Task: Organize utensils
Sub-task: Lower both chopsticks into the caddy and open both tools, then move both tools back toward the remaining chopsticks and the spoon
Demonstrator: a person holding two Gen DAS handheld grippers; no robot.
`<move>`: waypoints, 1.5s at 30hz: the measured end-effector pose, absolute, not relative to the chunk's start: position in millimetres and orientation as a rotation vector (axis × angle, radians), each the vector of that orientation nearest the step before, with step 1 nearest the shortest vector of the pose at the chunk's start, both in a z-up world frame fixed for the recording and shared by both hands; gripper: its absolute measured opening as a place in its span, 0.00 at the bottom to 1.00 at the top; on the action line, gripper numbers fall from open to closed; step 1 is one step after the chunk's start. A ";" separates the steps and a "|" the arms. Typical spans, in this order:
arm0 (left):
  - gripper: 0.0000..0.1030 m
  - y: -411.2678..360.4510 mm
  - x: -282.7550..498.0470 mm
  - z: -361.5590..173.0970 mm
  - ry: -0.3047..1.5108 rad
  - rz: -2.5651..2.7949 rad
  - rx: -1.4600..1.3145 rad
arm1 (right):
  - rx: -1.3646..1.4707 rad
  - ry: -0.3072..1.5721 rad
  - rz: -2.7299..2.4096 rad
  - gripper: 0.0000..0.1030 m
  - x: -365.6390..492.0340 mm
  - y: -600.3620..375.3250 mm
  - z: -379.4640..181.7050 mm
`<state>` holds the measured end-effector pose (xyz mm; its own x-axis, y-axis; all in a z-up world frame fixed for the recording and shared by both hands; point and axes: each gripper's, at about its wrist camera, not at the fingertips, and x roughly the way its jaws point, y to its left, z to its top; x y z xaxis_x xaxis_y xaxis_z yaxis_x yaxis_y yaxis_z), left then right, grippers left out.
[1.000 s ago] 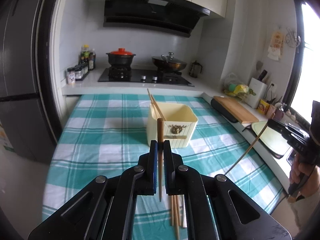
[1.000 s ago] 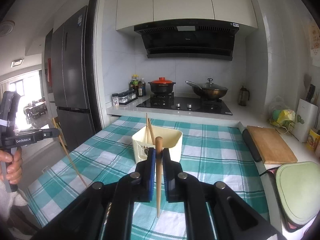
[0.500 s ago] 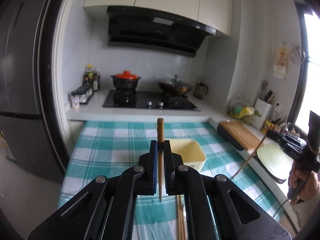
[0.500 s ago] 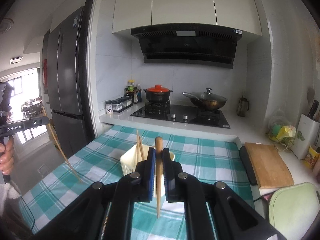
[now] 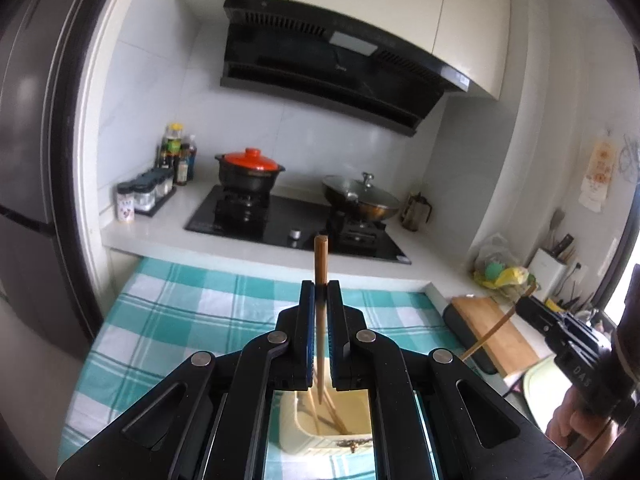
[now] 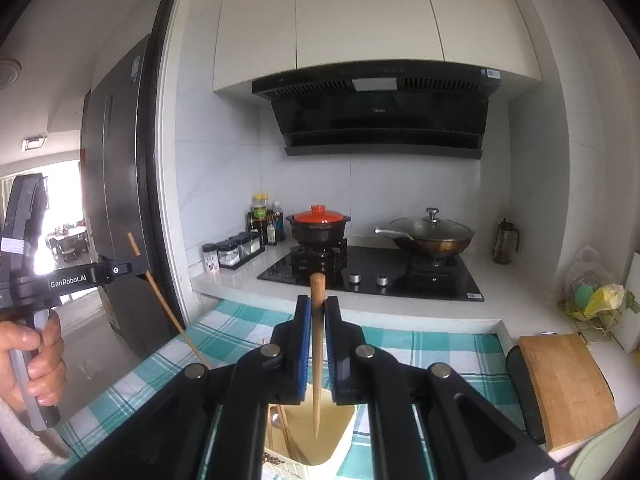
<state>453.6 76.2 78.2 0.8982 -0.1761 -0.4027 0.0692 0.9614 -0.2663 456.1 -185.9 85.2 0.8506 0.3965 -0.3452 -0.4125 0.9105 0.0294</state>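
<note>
My left gripper point(image 5: 321, 292) is shut on an upright wooden chopstick point(image 5: 320, 256), whose tip hangs over the open top of a cream utensil holder point(image 5: 292, 428). That holder has several chopsticks inside. My right gripper point(image 6: 317, 308) is shut on a second chopstick point(image 6: 317, 360), its point just above the same holder point(image 6: 344, 428). Each wrist view also shows the other gripper off to the side, the right one point(image 5: 528, 308) and the left one point(image 6: 120, 270), with a slanted chopstick in its jaws and a hand on the handle.
The holder stands on a teal checked tablecloth point(image 5: 180, 320). Behind it a white counter carries a black hob with an orange-lidded pot point(image 5: 250, 170) and a wok point(image 5: 360, 200). A wooden cutting board point(image 6: 560, 380) lies to the right, a dark fridge point(image 6: 116, 200) to the left.
Both grippers moved forward and upward with their chopsticks. The holder went from ahead of the fingers to underneath them, so the chopstick tips now hang over its opening.
</note>
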 end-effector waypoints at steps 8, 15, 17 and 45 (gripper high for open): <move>0.03 40.2 527.9 1.0 0.736 -0.146 -0.198 | -0.081 0.738 0.437 0.07 536.5 -161.0 6.7; 0.07 29.9 537.8 -28.6 0.802 -0.133 -0.181 | -0.008 0.741 0.438 0.27 547.1 -164.4 -11.2; 0.24 33.2 528.3 -26.6 0.805 -0.143 -0.188 | 0.011 0.716 0.434 0.38 542.1 -166.3 -7.5; 0.76 62.4 225.6 -137.0 0.895 -0.017 -0.017 | 0.074 0.984 0.483 0.32 298.1 -131.7 -172.9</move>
<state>225.6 62.4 -137.0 0.6250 -0.0224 -0.7803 0.0081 0.9997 -0.0223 298.1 -131.7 -172.9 0.4574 0.4244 -0.7814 -0.3591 0.8921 0.2743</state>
